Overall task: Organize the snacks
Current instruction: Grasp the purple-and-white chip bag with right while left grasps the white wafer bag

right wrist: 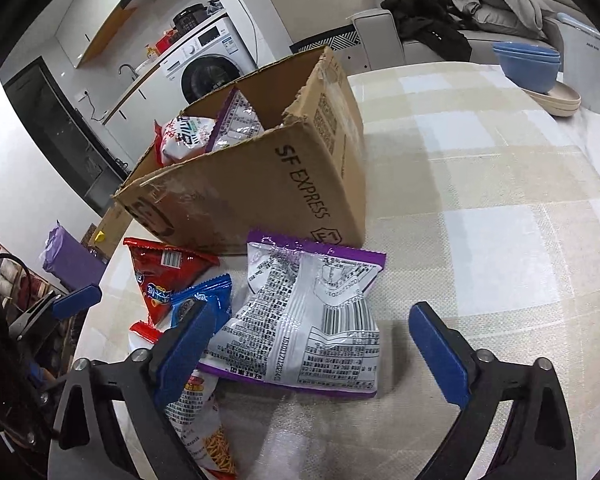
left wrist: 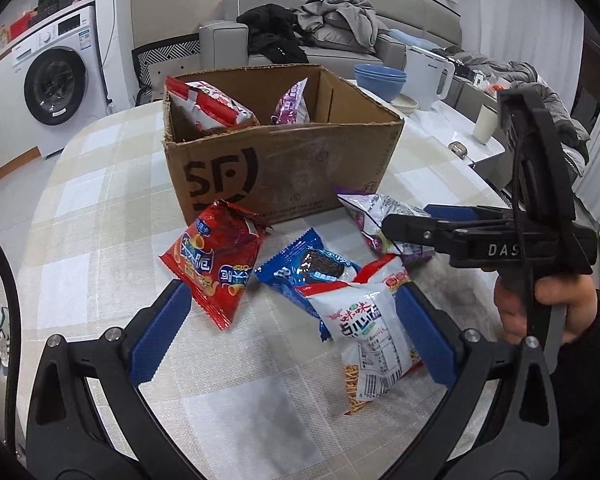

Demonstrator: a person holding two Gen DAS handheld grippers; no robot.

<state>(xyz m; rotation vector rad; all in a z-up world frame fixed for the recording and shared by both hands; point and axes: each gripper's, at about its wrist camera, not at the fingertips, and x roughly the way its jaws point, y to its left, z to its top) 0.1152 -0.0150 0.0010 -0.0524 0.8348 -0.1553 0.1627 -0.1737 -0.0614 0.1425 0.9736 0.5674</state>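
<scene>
An open cardboard box point(left wrist: 284, 164) stands on the checked table and holds a red-white packet point(left wrist: 212, 106) and a purple packet point(left wrist: 292, 104). In front of it lie a red chip bag point(left wrist: 216, 264), a blue cookie packet point(left wrist: 308, 272), a white-red snack bag point(left wrist: 376, 332) and a purple-white bag point(right wrist: 304, 316). My left gripper point(left wrist: 292, 336) is open above the white-red bag. My right gripper point(right wrist: 316, 352) is open around the purple-white bag, and it also shows in the left wrist view point(left wrist: 416, 222).
Blue bowls point(left wrist: 380, 78) on a cream plate, a white kettle point(left wrist: 430, 80) and a cup point(left wrist: 485, 124) stand behind the box at the right. A sofa with clothes and a washing machine point(left wrist: 56, 80) are beyond the table point(left wrist: 100, 208).
</scene>
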